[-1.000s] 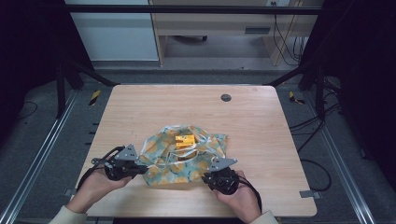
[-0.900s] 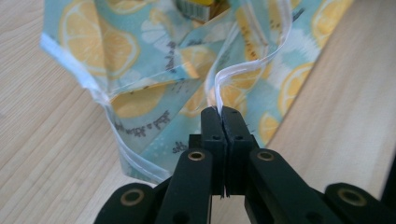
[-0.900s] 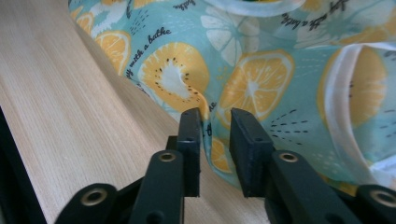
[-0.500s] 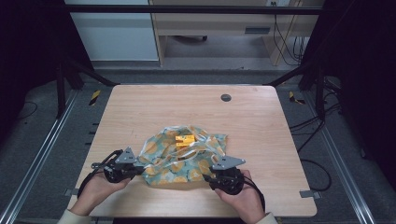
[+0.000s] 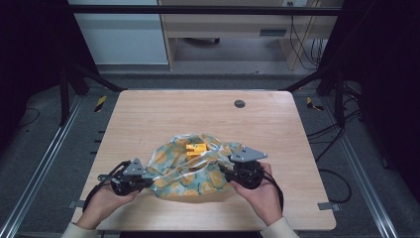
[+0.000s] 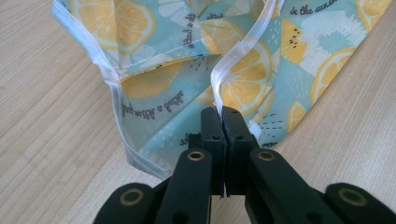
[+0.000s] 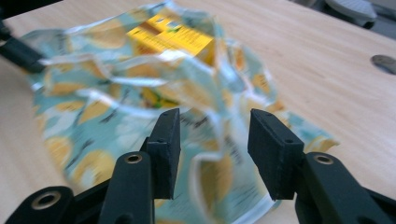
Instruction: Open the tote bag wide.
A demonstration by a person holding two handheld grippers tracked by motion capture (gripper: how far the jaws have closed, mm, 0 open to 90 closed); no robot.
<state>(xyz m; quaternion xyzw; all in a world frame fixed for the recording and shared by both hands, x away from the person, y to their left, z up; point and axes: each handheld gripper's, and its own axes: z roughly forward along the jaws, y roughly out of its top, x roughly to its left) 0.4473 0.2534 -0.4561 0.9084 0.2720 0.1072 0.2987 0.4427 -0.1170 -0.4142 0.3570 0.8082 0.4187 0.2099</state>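
Observation:
A teal bag printed with lemon slices [image 5: 184, 174] lies crumpled on the near middle of the wooden table [image 5: 163, 116]. A yellow box [image 5: 195, 148] shows at its far side, in the bag's mouth [image 7: 170, 37]. My left gripper [image 5: 146, 181] rests at the bag's left end, shut on the bag's white edge strip [image 6: 219, 112]. My right gripper [image 5: 224, 171] hovers at the bag's right end. Its jaws have just been opening and now stand apart [image 7: 212, 126], above the bag [image 7: 116, 102], with nothing pinched between them.
A dark round grommet [image 5: 239, 103] is set into the far part of the table, right of centre. The table's front edge [image 5: 208, 229] runs just behind my hands. Metal frame rails [image 5: 44, 163] flank the table on both sides.
The right gripper's jaws have opened and the hand has lifted away from the table's near edge. The bag's right side has slackened. The left gripper kept its grip and place.

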